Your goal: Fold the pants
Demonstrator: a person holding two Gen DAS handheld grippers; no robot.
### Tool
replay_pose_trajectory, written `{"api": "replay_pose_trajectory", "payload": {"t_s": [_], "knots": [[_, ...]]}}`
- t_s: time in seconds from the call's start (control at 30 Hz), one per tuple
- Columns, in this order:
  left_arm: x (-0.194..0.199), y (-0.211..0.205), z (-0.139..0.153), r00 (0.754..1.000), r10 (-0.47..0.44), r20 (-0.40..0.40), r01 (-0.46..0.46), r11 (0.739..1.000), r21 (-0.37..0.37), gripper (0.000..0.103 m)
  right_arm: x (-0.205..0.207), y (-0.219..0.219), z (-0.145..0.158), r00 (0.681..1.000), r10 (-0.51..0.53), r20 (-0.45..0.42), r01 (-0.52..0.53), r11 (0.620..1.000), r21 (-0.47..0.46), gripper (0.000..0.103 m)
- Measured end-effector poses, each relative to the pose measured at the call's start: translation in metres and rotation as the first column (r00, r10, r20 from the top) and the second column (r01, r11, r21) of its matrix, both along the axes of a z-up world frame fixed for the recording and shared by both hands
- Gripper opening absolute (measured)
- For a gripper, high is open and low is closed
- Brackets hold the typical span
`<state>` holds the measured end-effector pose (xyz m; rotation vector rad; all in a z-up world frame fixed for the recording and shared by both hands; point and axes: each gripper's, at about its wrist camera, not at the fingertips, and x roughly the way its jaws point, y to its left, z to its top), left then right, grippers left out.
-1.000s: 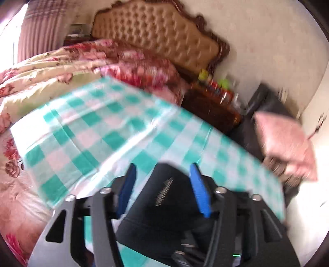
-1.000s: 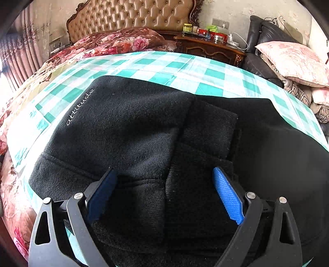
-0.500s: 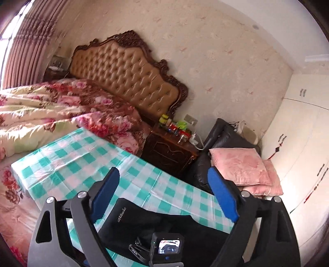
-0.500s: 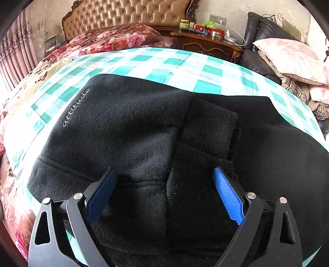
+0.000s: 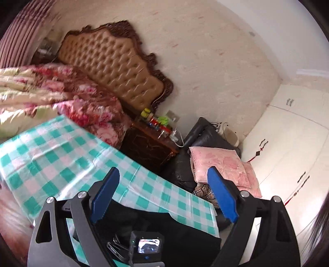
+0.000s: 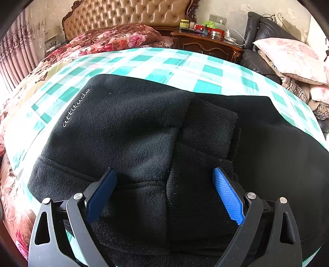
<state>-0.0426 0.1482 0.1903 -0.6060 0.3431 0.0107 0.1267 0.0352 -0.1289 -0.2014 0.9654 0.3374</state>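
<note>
Right claw (image 6: pixel 164 191) wide, low over black pants (image 6: pixel 127 131); left claw (image 5: pixel 163 190) wide, empty, raised.

The pants (image 6: pixel 144 131) lie on the cloth (image 6: pixel 156 61) spread over the bed (image 6: pixel 30 80). Behind it stands the headboard (image 6: pixel 127 14), with the nightstand (image 6: pixel 205 44) to its right and pillows (image 6: pixel 292 55) farther right.

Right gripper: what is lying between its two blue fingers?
In the right wrist view, the folded black pants fill the gap of the open right gripper; nothing else lies there.
</note>
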Motion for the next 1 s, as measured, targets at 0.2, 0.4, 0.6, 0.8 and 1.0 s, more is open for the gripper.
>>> {"api": "replay_pose_trajectory", "payload": {"t_s": [0.2, 0.4, 0.6, 0.8, 1.0], "knots": [[0.003, 0.046, -0.071, 0.99, 0.106, 0.089, -0.105, 0.994, -0.009, 0.096, 0.0, -0.004, 0.003, 1.0, 0.012, -0.003, -0.012, 0.999, 0.031, 0.091], [0.1, 0.067, -0.22, 0.943, -0.008, -0.334, 0.069, 0.983, 0.171, 0.048, 0.006, -0.037, 0.026, 0.999, -0.038, 0.006, 0.036, 0.985, 0.166, 0.083], [0.163, 0.061, -0.264, 0.904, -0.149, -0.4, 0.234, 0.957, 0.171, 0.034, 0.044, -0.093, 0.032, 0.98, -0.16, -0.116, 0.188, 0.932, 0.31, 0.07], [0.21, 0.059, -0.32, 0.805, -0.123, -0.581, 0.245, 0.96, 0.136, 0.049, 0.067, -0.101, -0.001, 0.961, -0.141, -0.239, 0.211, 0.93, 0.3, 0.056], [0.183, 0.052, -0.297, 0.873, -0.062, -0.483, 0.189, 0.957, 0.219, 0.049, 0.058, -0.09, -0.001, 0.976, -0.119, -0.183, 0.161, 0.959, 0.234, 0.055]]}}
